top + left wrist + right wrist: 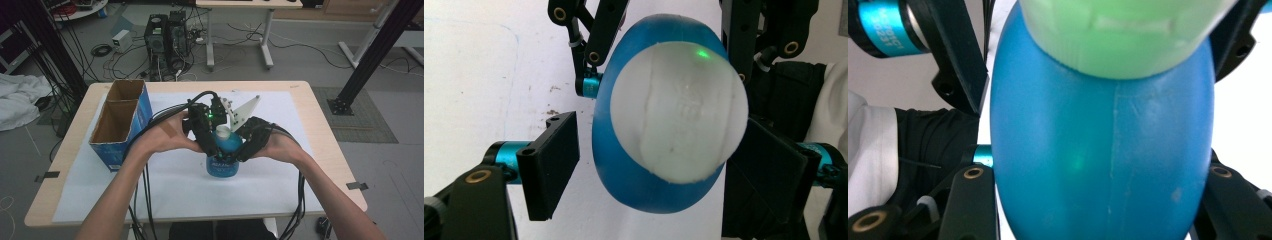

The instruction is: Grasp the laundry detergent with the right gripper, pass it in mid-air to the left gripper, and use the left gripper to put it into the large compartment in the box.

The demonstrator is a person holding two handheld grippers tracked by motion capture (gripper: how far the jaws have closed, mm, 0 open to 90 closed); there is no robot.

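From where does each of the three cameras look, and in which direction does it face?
High view: above the person's side, looking forward and down at the table; both forearms, the left gripper and right gripper show at the blue bottle.
Left gripper view: rides on the left gripper, looking along its jaws down onto the bottle's white cap; a gap shows beside the left-hand jaw.
Right gripper view: rides on the right gripper, facing the bottle's side; its jaws clamp the body.
Shared: all three show the bottle and cap.
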